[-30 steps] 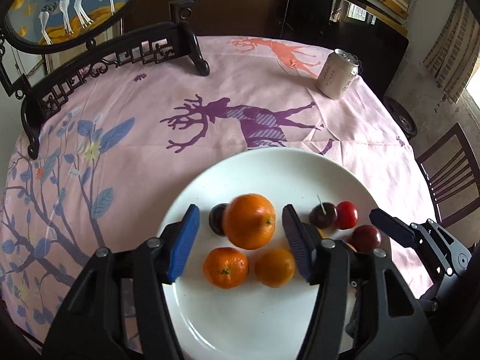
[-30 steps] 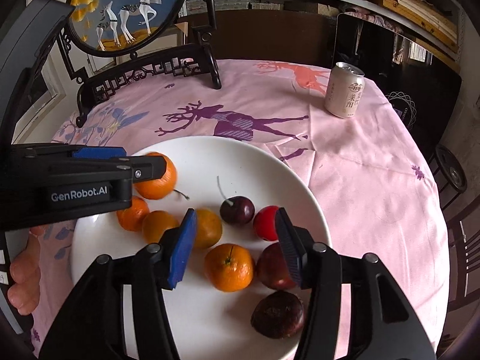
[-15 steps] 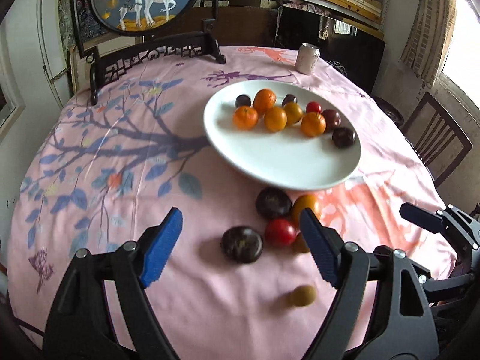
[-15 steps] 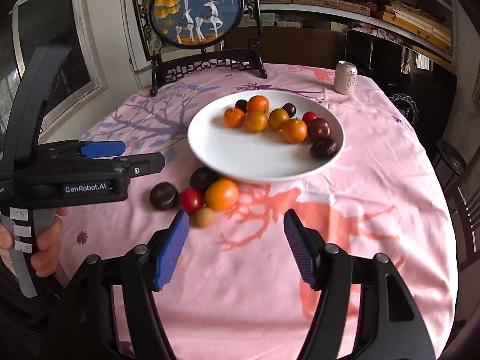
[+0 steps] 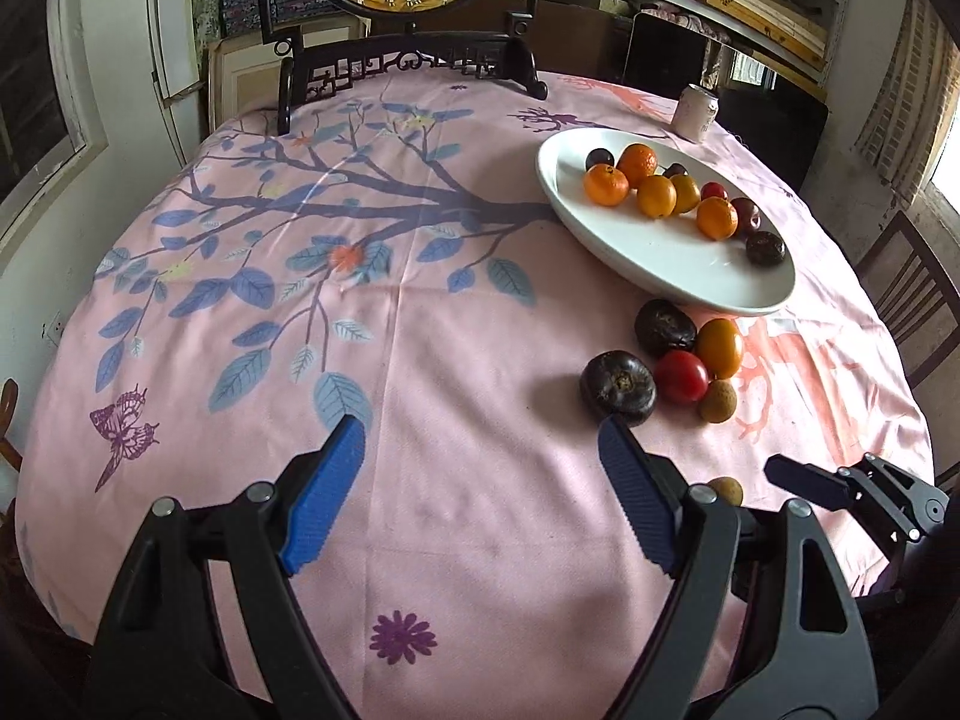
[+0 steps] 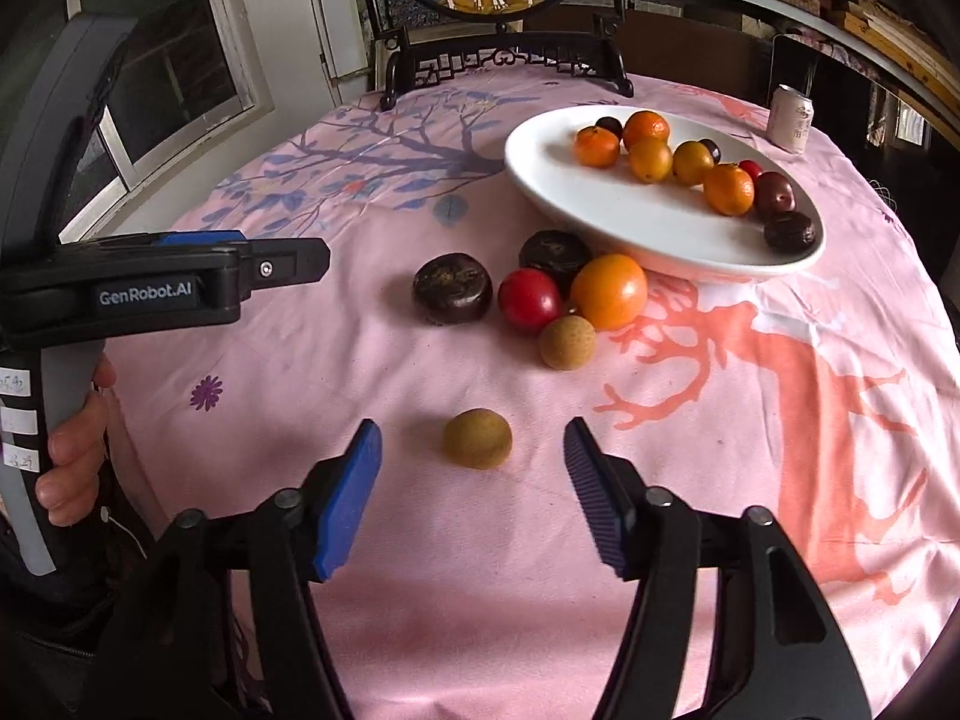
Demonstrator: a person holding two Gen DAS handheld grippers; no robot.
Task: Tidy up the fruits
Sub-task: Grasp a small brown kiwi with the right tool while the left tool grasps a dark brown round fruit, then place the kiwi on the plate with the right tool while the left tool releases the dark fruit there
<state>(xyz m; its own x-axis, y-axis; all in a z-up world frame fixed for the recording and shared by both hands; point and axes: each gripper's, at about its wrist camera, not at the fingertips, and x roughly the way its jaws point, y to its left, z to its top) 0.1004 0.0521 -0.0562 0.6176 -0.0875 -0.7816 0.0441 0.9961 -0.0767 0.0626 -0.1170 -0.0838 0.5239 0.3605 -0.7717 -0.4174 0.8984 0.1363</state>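
A white plate [image 5: 660, 252] [image 6: 600, 204] holds several oranges, plums and cherries. Loose fruit lies on the pink cloth in front of it: two dark round fruits [image 6: 453, 288] [image 5: 618, 387], a red tomato [image 6: 531, 299], an orange fruit [image 6: 609, 291] and a tan longan [image 6: 567, 343]. A second longan [image 6: 478, 439] lies alone, just ahead of my open, empty right gripper [image 6: 474, 492]. My left gripper [image 5: 480, 492] is open and empty over bare cloth, left of the loose fruit.
A drink can [image 6: 792, 119] stands at the table's far right. A framed deer screen on a dark stand [image 5: 414, 54] stands at the far edge. A chair [image 5: 918, 306] is on the right. The left tool [image 6: 150, 285] is held at the right wrist view's left.
Both grippers have pulled back from the plate toward the table's near edge. The loose fruit and the lone longan have come into view. Both stayed open.
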